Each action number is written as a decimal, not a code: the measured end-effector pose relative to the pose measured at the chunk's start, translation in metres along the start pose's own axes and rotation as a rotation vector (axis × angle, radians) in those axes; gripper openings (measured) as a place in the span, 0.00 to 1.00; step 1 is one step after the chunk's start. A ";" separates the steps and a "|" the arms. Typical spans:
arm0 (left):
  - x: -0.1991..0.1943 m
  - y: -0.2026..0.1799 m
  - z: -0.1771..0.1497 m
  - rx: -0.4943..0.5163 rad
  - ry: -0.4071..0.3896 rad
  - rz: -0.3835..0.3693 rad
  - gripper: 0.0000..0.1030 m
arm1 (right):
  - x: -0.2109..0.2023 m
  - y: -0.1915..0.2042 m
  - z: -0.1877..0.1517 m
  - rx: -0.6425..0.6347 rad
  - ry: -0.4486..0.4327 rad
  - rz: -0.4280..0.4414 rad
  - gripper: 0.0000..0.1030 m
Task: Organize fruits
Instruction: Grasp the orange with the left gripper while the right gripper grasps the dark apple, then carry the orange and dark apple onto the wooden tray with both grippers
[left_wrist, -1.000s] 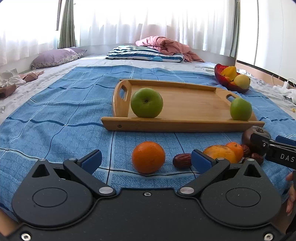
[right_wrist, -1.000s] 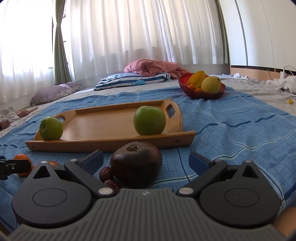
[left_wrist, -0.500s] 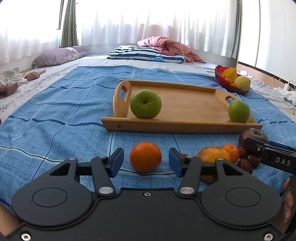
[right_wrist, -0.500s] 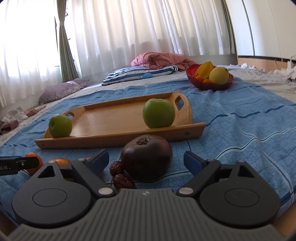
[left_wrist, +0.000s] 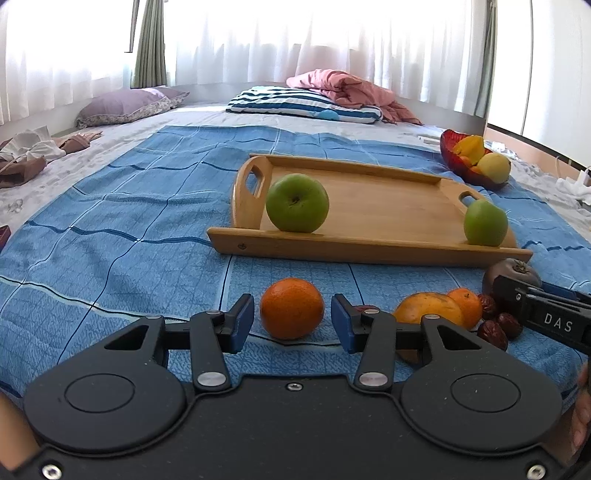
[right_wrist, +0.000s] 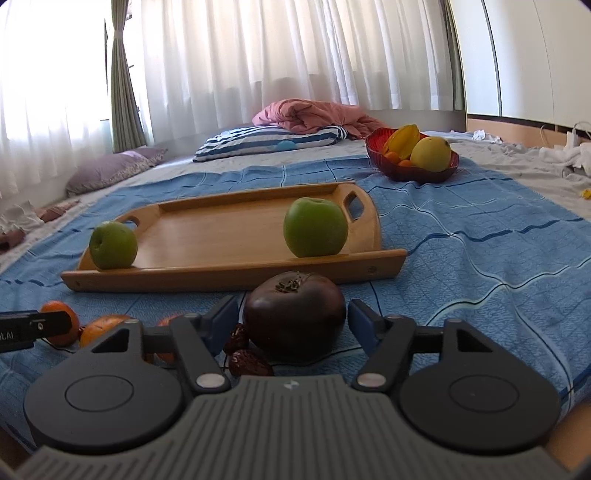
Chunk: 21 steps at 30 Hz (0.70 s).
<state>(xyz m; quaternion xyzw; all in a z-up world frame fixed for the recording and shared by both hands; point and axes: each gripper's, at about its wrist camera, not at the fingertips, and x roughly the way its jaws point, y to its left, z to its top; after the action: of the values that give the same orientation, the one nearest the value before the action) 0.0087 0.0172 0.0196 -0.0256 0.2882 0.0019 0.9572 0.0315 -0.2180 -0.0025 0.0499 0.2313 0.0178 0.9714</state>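
Note:
A wooden tray (left_wrist: 369, 251) lies on the blue blanket with two green apples (left_wrist: 297, 203) (left_wrist: 485, 222) in it. In front of it an orange (left_wrist: 291, 321) rests on the blanket between the blue pads of my left gripper (left_wrist: 292, 308). Its jaws are closing, with thin gaps still showing on both sides. In the right wrist view a dark purple round fruit (right_wrist: 295, 317) sits between the pads of my right gripper (right_wrist: 293, 312), whose jaws are closing too, almost at its sides. Both fruits lie on the cloth.
Between the two grippers lie an orange-yellow fruit (left_wrist: 428, 308), a small tangerine (left_wrist: 465, 301) and red dates (left_wrist: 493, 332). A red bowl (right_wrist: 410, 170) with yellow fruit stands behind the tray's right end. Pillows and a pink quilt lie far back.
Both grippers' jaws have narrowed from wide open, the left around the orange, the right around the dark fruit. Neither hand has shifted much, and no fruit has moved.

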 end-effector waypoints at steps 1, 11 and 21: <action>0.001 0.000 0.000 -0.001 0.003 0.000 0.43 | 0.000 0.001 0.000 -0.009 0.000 -0.003 0.68; 0.005 -0.003 -0.002 -0.013 0.024 0.014 0.42 | 0.002 0.005 0.001 -0.040 -0.001 -0.011 0.66; 0.009 -0.004 -0.001 -0.009 0.028 0.025 0.37 | 0.006 0.006 0.002 -0.059 0.011 -0.006 0.68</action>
<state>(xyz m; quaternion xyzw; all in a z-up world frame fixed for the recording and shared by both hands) 0.0155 0.0133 0.0136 -0.0265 0.3020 0.0146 0.9528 0.0375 -0.2122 -0.0025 0.0203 0.2359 0.0219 0.9713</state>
